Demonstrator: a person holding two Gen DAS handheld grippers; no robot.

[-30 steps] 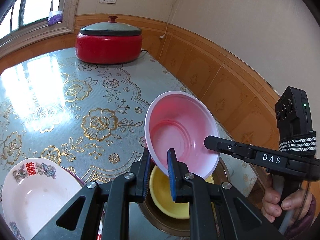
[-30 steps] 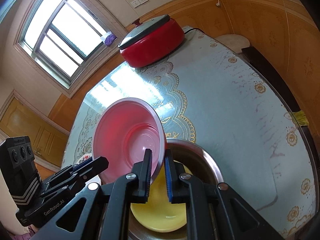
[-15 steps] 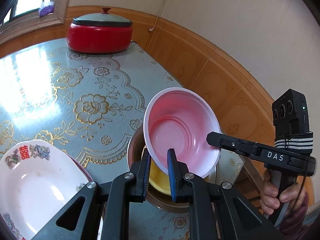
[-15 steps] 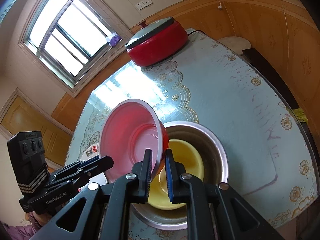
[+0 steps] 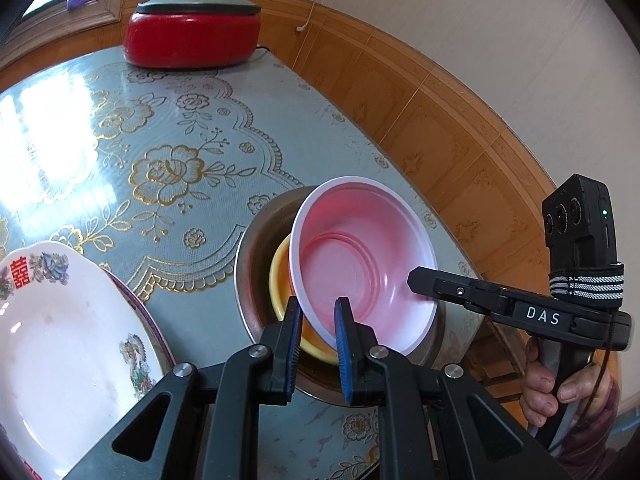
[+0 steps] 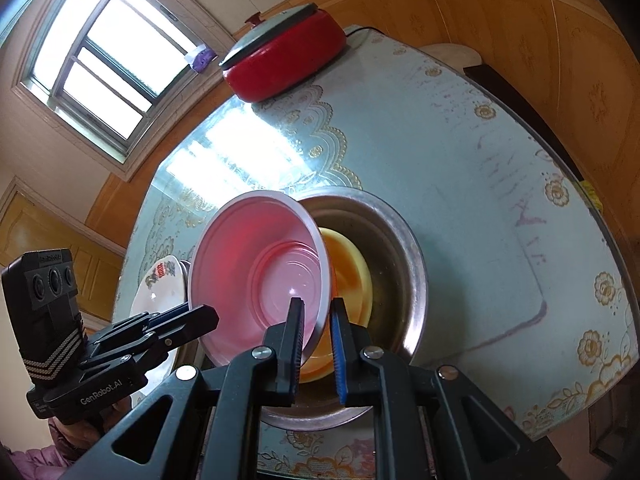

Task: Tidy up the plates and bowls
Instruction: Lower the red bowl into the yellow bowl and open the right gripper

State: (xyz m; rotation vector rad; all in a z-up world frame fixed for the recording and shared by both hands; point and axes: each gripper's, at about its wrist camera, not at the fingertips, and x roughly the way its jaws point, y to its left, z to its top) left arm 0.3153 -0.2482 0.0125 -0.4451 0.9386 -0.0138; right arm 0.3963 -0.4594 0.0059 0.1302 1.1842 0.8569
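While tilted over the steel basin (image 5: 256, 280), pink bowl (image 5: 360, 264) held at opposite edges of its rim by both tools. Left gripper (image 5: 317, 324) narrowed onto the near rim, wall between the blue pads, though the right-hand pad looked slightly clear of the plastic. Right gripper (image 6: 316, 320) likewise nearly closed across the rim (image 6: 322, 320), the left pad against the inside wall. Seemed pinched rather than merely straddled, but contact hard to confirm through the fisheye. Yellow bowl (image 6: 352, 264) nested inside the basin, directly beneath the pink one. White patterned plate (image 5: 60, 340) stacked on another plate, left of the basin on the floral tablecloth (image 5: 180, 140). Red lidded cooker (image 5: 192, 32) at the far end.
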